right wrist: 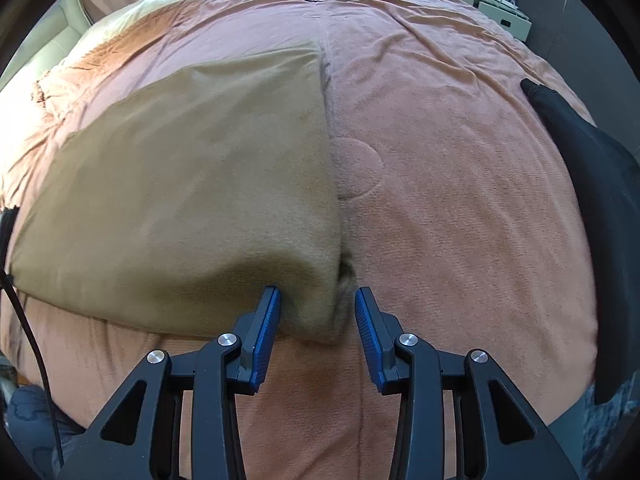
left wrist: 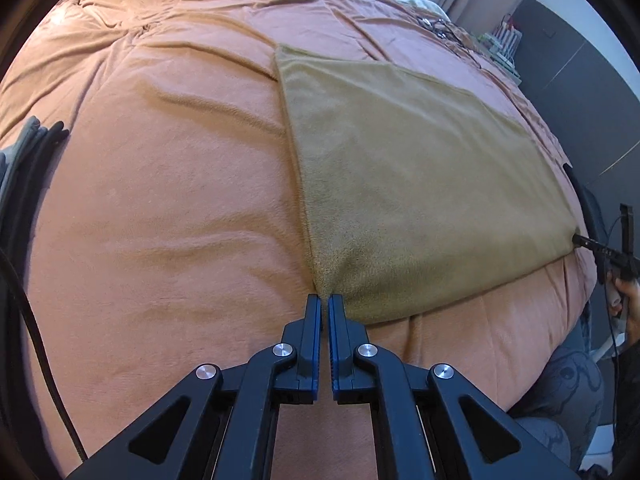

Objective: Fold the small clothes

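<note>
Left wrist view: the left gripper [left wrist: 325, 299] is closed on the near left corner of the tan cloth [left wrist: 408, 184], which lies flat on the orange blanket [left wrist: 160, 200]. Right gripper [right wrist: 317, 295] stands open around the cloth's near right corner. No writing is legible.

left gripper [left wrist: 325, 300] pinched closed, right gripper [right wrist: 317, 294] jaws apart, both angled downward.

cloth [left wrist: 400, 184]: plain tan, no pattern
blanket [left wrist: 160, 200]: plain orange
gripper pads [right wrist: 266, 340]: blue, ribbed
gripper arms [left wrist: 248, 408]: black with silver rivets
garment [right wrist: 592, 184]: black
box [left wrist: 506, 38]: red and white stripes
</note>
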